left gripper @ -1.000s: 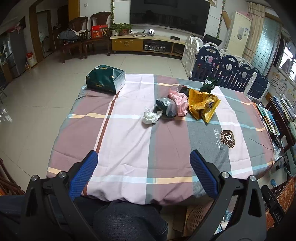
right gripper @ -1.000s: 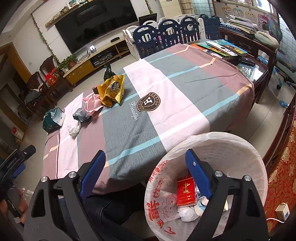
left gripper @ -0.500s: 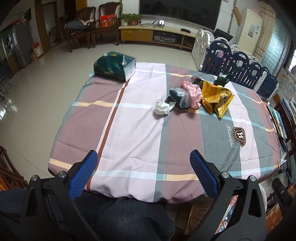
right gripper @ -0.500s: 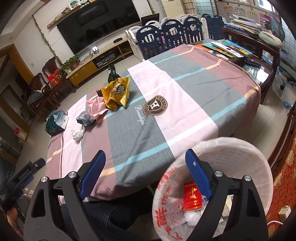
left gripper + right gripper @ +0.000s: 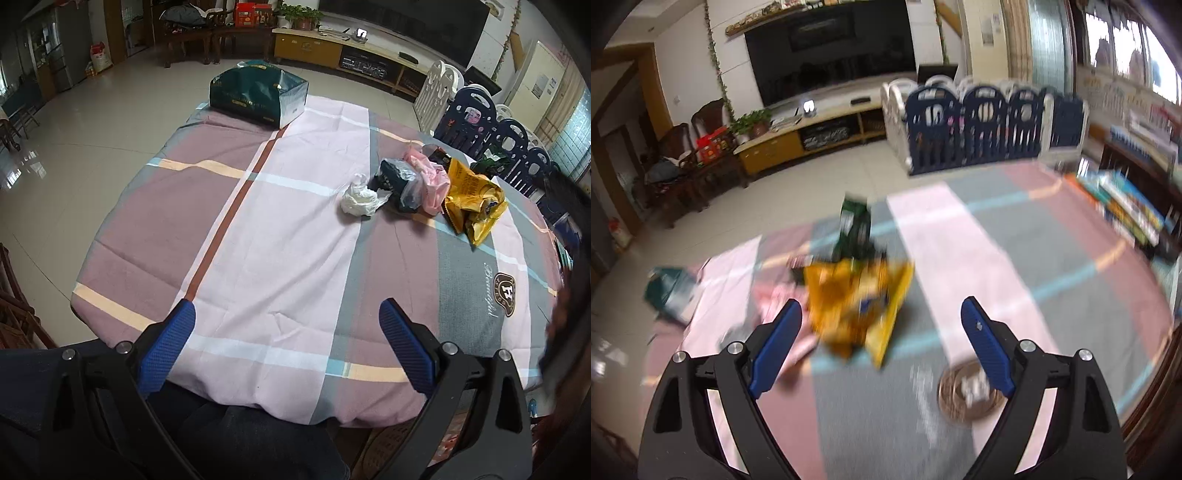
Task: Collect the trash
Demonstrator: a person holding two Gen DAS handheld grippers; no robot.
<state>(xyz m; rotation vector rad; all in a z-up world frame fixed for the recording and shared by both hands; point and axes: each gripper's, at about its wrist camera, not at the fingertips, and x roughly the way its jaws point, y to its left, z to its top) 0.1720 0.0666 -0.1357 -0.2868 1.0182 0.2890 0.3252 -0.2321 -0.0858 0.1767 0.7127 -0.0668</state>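
Trash lies in a row on the striped tablecloth point(image 5: 280, 236): a crumpled white wrapper point(image 5: 360, 197), a dark clear bag point(image 5: 400, 181), a pink bag point(image 5: 432, 177), a yellow snack bag point(image 5: 472, 201) and a green packet point(image 5: 491, 162). My left gripper point(image 5: 286, 325) hangs open and empty over the near table edge. In the blurred right wrist view, my right gripper point(image 5: 881, 321) is open and empty just short of the yellow snack bag point(image 5: 857, 302), with the green packet point(image 5: 855, 230) behind it. A dark blur at the right edge of the left wrist view is the right gripper's side.
A dark green gift bag point(image 5: 258, 94) sits at the table's far left corner. A blue and white playpen fence point(image 5: 982, 125) stands beyond the table. Books point(image 5: 1126, 199) lie along the right side. A person's lap in dark trousers point(image 5: 236, 443) is below the near edge.
The right gripper swung away from the lined trash basket and over the table toward the yellow snack bag. The left gripper sank and came closer to the tablecloth.
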